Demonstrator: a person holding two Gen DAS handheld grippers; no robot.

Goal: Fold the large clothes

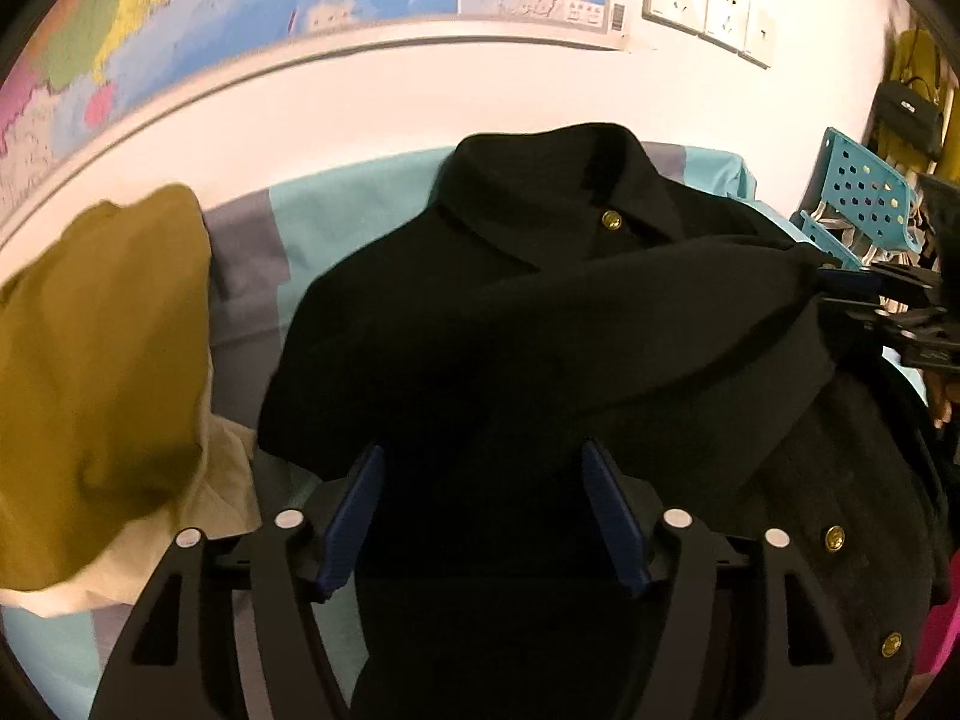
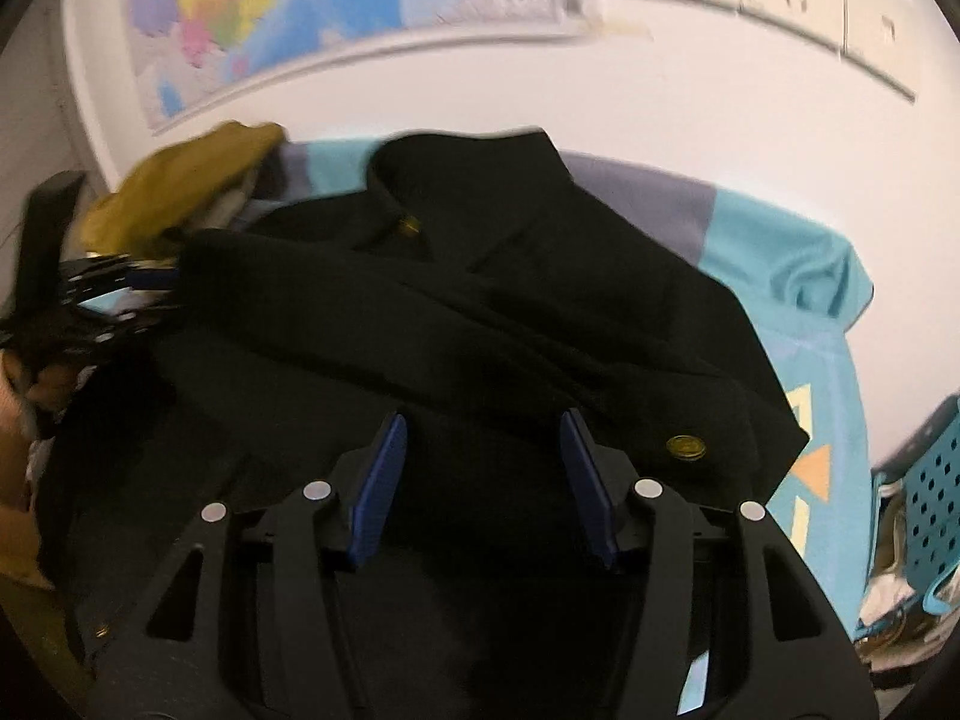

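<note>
**Both tongs let go over the coat**

The left gripper (image 1: pixel 483 504) and right gripper (image 2: pixel 480 474) hang over the black coat (image 1: pixel 540 324), jaws apart, holding nothing. The coat lies on the blue sheet (image 2: pixel 780 258), sleeves crossed in, probably half folded. Beside it sits a yellow cloth (image 1: pixel 102 360).

Right gripper (image 2: pixel 480 450) over black jacket (image 2: pixel 480 312), blue pads (image 2: pixel 378 492) spread apart, nothing between. Jacket on teal sheet (image 2: pixel 780 252), collar toward wall, sleeve across front. Gold button (image 2: pixel 686 446) right of gripper. Mustard garment (image 2: pixel 198 180) upper-left of jacket. Left gripper (image 2: pixel 108 282) at jacket's left edge, blurred. Map (image 2: pixel 288 18) above jacket.
</note>
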